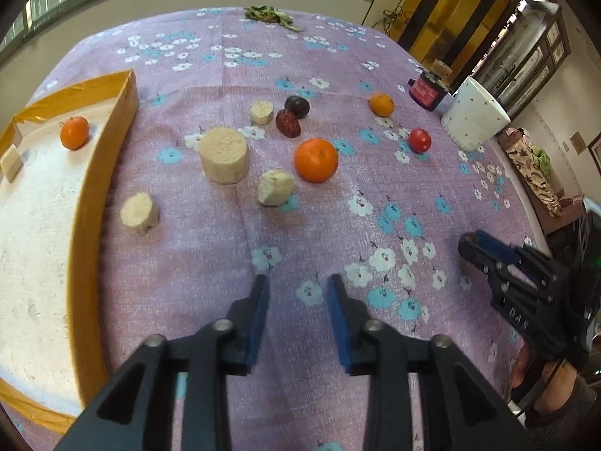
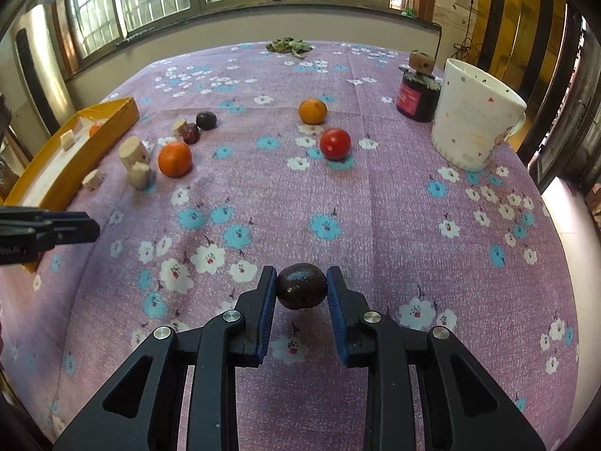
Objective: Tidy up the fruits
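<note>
1. My right gripper [image 2: 301, 285] clamps a dark round fruit [image 2: 301, 285] between its blue pads [image 2: 267, 302], held just above the flowered purple cloth [image 2: 375, 225] near the table's front.
2. My left gripper [image 1: 298, 293] hangs empty with its jaws parted over bare cloth, the right gripper [image 1: 488, 259] visible well off to its right side.
3. Ahead of the left gripper lie a large orange [image 1: 315, 159], a red date [image 1: 288, 123] touching a second dark fruit [image 1: 297, 106], and four pale cylindrical blocks, the biggest [image 1: 224, 156] near the tray's corner.
4. Further right sit a small orange [image 1: 382, 104] and a red tomato [image 1: 419, 140], apart from each other, with open cloth between them and my held fruit.
5. A yellow-walled tray [image 1: 109, 158] runs along the table's left edge; inside it rest one orange fruit [image 1: 74, 132] and a small pale block [image 1: 12, 163], the rest of its white floor bare.
6. A white mug [image 2: 475, 112] and a dark jar [image 2: 417, 97] crowd the far right edge; a clump of green leaves [image 2: 289, 46] lies at the far edge beneath the windows.
</note>
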Demonstrator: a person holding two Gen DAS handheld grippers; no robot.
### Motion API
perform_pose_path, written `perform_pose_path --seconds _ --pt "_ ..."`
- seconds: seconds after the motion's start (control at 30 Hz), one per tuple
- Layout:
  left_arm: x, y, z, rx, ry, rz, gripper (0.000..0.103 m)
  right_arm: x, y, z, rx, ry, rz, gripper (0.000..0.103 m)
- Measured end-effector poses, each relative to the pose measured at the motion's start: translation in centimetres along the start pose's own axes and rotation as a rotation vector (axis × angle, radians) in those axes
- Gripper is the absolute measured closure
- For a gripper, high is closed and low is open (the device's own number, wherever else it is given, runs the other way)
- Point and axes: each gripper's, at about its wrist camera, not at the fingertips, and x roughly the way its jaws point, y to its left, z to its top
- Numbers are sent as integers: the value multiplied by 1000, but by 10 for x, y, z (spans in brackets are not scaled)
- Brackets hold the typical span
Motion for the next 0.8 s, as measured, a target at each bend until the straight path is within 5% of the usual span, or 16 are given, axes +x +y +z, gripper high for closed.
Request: perform_pose_path --seconds 0.2,0.53,0.8 --pt "16 2 22 -26 -3 -3 37 5 -6 -9 24 17 7 76" --pt "38 10 42 -26 -15 61 38 5 -6 -16 22 12 32 74" --pt "38 16 45 -8 -69 92 75 4 -4 -18 17 5 38 71"
